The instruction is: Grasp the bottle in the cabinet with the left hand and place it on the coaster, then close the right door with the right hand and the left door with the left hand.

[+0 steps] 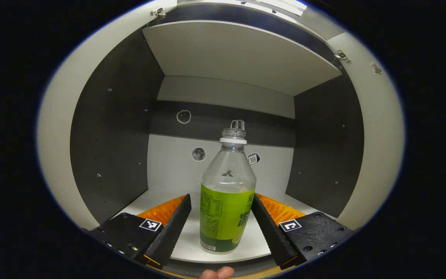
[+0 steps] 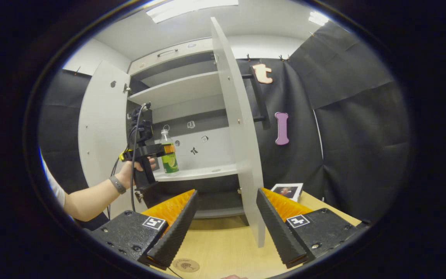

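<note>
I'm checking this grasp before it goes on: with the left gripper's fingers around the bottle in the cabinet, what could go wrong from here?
1. The bottle looks empty and uncapped, so it is light; the left gripper stands open around it, and uneven closing could tip it.
2. It stands near the shelf's front edge, so a nudge might knock it off.
3. The right door stands open just ahead of the right gripper, which could bump it.

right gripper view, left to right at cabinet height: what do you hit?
Left door → left tool in a hand → bottle on the shelf → right door → booth wall.
</note>
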